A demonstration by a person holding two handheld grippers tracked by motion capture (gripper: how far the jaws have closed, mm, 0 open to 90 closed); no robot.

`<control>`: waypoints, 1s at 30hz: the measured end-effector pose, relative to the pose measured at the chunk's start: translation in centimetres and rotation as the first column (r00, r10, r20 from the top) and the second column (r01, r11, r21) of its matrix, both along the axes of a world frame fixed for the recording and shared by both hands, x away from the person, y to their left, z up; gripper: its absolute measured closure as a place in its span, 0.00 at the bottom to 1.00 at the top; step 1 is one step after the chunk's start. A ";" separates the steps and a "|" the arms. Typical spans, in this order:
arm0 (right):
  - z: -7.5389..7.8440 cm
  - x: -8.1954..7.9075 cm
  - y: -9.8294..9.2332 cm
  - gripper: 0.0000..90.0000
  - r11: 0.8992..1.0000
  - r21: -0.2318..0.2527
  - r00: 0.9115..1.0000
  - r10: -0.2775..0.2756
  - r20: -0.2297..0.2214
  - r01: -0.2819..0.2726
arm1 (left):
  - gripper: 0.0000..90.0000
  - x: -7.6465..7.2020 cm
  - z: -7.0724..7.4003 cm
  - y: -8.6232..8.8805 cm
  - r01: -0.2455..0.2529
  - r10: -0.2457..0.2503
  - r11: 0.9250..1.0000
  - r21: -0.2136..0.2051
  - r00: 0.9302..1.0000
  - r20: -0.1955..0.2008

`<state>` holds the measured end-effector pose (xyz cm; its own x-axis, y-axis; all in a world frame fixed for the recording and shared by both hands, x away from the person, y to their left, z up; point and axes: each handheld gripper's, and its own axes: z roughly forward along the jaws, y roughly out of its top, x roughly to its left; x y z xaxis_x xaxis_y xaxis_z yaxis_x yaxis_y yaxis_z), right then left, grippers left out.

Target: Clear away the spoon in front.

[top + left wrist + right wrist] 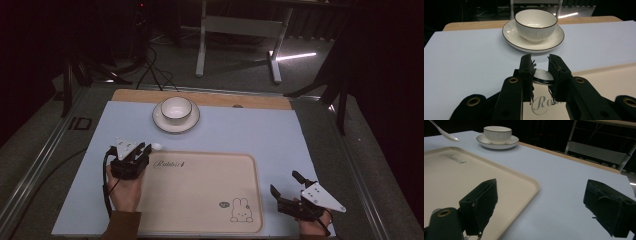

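My left gripper (143,149) is shut on a white spoon (156,146) at the beige tray's (200,190) far left corner. In the left gripper view the spoon (542,77) sits pinched between the two black jaws of that gripper (540,59), over the tray's printed script. A white bowl (176,107) stands on a white saucer (176,124) at the back of the table, just beyond the spoon. My right gripper (285,184) stands open beside the tray's near right corner with nothing in it (541,187). The right gripper view has the spoon (446,133) in the air, far left.
A pale blue mat (250,130) covers the table, with a wooden board's edge (210,98) behind it. The tray bears a rabbit drawing (241,210) at its near right. Cables and a white desk frame (240,30) lie on the floor beyond.
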<state>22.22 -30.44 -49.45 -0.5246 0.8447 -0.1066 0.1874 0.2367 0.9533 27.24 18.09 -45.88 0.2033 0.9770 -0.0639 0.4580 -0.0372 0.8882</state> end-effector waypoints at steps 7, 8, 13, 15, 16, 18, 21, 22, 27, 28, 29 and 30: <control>0.0 0.0 0.0 0.13 1.000 0.000 1.000 0.001 0.000 -0.001 | 0.82 -0.4 -0.2 0.0 -0.006 0.006 1.000 -0.006 1.000 0.002; 0.0 0.0 0.0 0.13 1.000 0.000 1.000 0.001 0.000 -0.001 | 0.82 -0.4 -0.2 0.0 -0.006 0.006 1.000 -0.006 1.000 0.002; 0.0 0.0 0.0 0.13 1.000 0.000 1.000 0.002 0.000 -0.002 | 0.82 -0.7 -0.8 -0.1 -0.008 0.008 1.000 -0.009 1.000 -0.008; 0.0 0.0 0.0 0.13 1.000 -0.001 1.000 0.003 0.000 -0.003 | 0.82 -0.8 -1.1 -0.1 -0.006 0.006 1.000 -0.013 1.000 -0.015; 0.0 0.0 0.0 0.13 1.000 -0.001 1.000 0.003 0.000 -0.003 | 0.82 -0.9 -1.2 -0.2 -0.005 0.004 1.000 -0.011 1.000 -0.018; 0.0 0.0 0.0 0.13 1.000 -0.002 1.000 0.004 -0.001 -0.004 | 0.82 -1.0 -1.5 -0.3 -0.003 0.003 1.000 -0.010 1.000 -0.022; 0.0 0.0 0.0 0.13 1.000 -0.003 1.000 0.004 -0.001 -0.004 | 0.82 -1.0 -1.8 -0.4 -0.001 0.001 1.000 -0.010 1.000 -0.027; 0.0 0.0 0.0 0.13 1.000 -0.002 1.000 0.004 -0.001 -0.004 | 0.82 -1.1 -1.9 -0.5 0.001 -0.001 1.000 -0.009 1.000 -0.031; 0.0 0.0 0.0 0.13 1.000 -0.001 1.000 0.001 0.000 -0.001 | 0.82 -1.2 -2.4 -0.7 0.001 -0.002 1.000 -0.008 0.999 -0.036; 0.0 0.0 0.0 0.13 1.000 0.000 1.000 0.002 0.001 -0.002 | 0.82 -1.3 -2.5 -0.7 0.004 -0.005 1.000 -0.007 0.999 -0.036; 0.0 0.0 0.0 0.13 1.000 0.000 1.000 0.002 0.001 -0.002 | 0.82 -1.3 -2.6 -0.8 0.005 -0.006 1.000 -0.007 0.999 -0.035; 0.0 0.0 0.0 0.13 1.000 0.001 1.000 0.001 0.000 -0.001 | 0.82 -1.4 -2.7 -0.9 0.007 -0.007 1.000 -0.002 0.999 -0.034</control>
